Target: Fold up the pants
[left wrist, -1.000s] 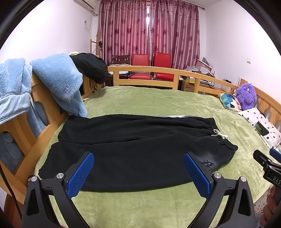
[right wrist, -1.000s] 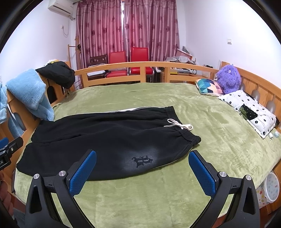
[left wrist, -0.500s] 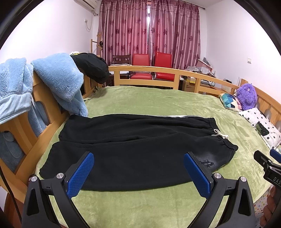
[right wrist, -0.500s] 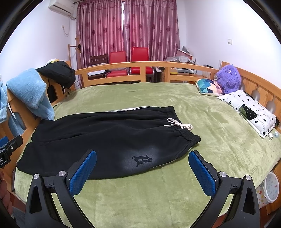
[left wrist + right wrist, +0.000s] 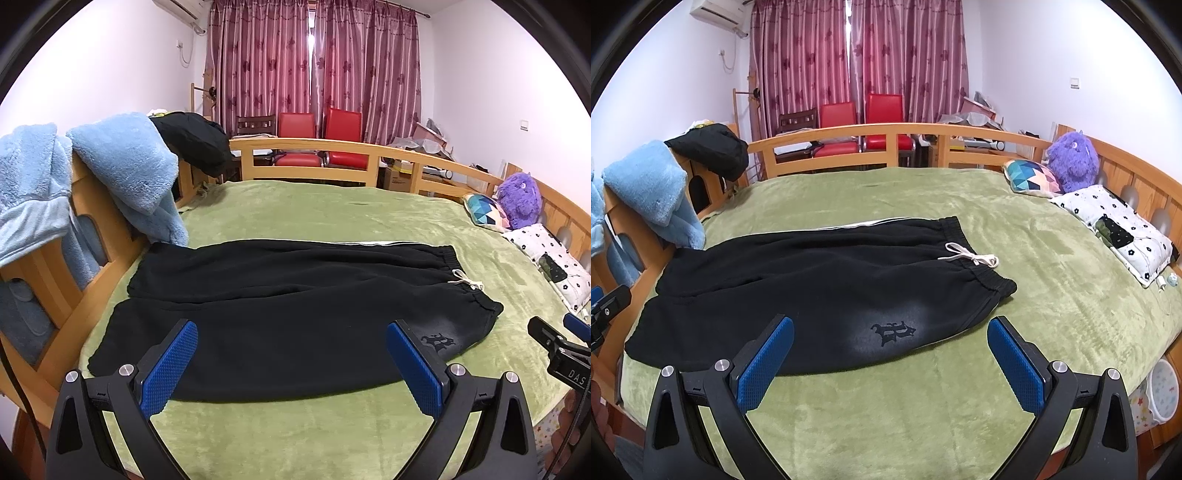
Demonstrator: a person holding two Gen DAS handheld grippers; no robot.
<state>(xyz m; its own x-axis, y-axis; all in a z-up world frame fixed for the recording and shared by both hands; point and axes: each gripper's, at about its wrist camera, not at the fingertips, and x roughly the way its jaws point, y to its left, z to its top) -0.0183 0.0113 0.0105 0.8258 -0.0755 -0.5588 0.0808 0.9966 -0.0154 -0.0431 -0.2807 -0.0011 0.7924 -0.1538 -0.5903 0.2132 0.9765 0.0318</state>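
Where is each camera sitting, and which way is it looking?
Left wrist view: sits on the left gripper, by the bed's near edge, looking across the black pants; its blue pads show, open, with the right gripper at the edge.
Right wrist view: sits on the right gripper, nearer the waistband, facing the same way; its pads are open too.
Both share the pants, green blanket and red chairs.
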